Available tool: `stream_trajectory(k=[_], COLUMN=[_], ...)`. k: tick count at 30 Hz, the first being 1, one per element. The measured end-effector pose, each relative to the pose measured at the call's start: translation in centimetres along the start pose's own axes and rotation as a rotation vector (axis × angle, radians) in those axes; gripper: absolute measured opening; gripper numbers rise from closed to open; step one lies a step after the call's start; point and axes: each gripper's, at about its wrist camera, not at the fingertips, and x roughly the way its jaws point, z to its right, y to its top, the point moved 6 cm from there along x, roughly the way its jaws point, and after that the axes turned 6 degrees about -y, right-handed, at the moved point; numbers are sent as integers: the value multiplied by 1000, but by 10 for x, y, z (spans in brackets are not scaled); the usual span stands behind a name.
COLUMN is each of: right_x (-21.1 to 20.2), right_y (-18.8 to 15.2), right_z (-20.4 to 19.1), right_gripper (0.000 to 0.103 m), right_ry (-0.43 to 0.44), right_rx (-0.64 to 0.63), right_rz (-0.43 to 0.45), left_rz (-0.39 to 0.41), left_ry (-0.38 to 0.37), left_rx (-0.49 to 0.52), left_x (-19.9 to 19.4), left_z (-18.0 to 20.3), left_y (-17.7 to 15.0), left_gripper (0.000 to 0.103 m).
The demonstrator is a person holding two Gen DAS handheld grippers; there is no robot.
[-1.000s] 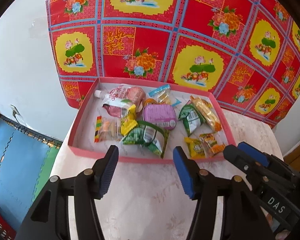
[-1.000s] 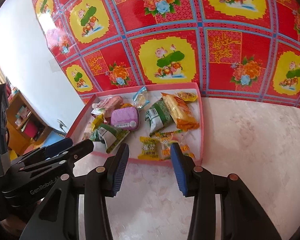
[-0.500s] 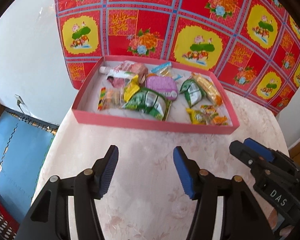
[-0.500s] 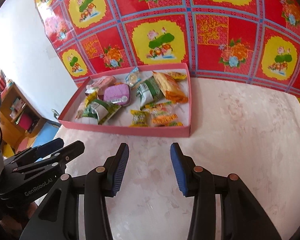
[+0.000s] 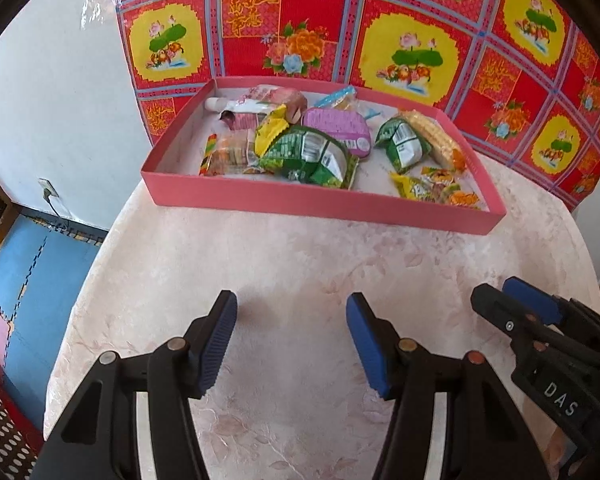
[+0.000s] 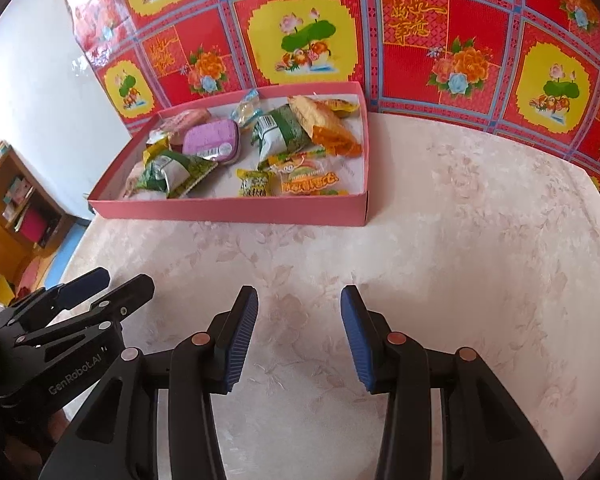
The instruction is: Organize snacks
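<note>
A shallow pink box [image 5: 320,204] [image 6: 228,210] stands at the table's far side against the red patterned cloth. It holds several snack packets: a purple tin [image 5: 338,130] [image 6: 212,142], green packets [image 5: 312,156] [image 6: 280,132], an orange packet [image 6: 324,124], small yellow and orange ones [image 5: 432,190] [image 6: 308,180]. My left gripper [image 5: 292,320] hangs open over bare tabletop, well short of the box, nothing between its blue pads. My right gripper [image 6: 299,318] is likewise open and empty over the table. Each gripper shows at the edge of the other's view.
The round table [image 6: 480,240] has a pale floral marbled top. The red, yellow and blue patterned cloth [image 5: 380,32] rises right behind the box. Left of the table are a white wall, blue floor mats [image 5: 28,280] and a wooden shelf [image 6: 16,208].
Both grippers have drawn back from the box and sunk toward the table; the box now sits farther off in both views. Jaw openings are unchanged.
</note>
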Motion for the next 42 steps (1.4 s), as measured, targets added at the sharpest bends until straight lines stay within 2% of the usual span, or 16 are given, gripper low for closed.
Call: stream_trajectory(k=[6, 13, 18, 20, 29, 42], right_x=[3, 0, -2, -1, 1, 1], right_y=[-1, -2, -4, -3, -4, -4], right_z=[1, 5, -3, -5, -8, -10], right_gripper=[44, 45, 45, 45, 50, 53], right_ry=[-12, 2, -67, -94, -101, -114], right_rx=[-4, 31, -29, -40, -38, -54], right_rz=[5, 57, 96, 99, 98, 97], left_rz=[21, 45, 70, 81, 135, 147], left_ry=[26, 44, 42, 42, 40, 37], left_rx=[14, 41, 46, 46, 59, 57], left_x=[2, 2, 1, 1, 0, -1], left_z=[1, 6, 6, 6, 6, 5], left_y=[-2, -4, -5, -6, -8, -8], left_gripper=[61, 67, 67, 67, 68, 68])
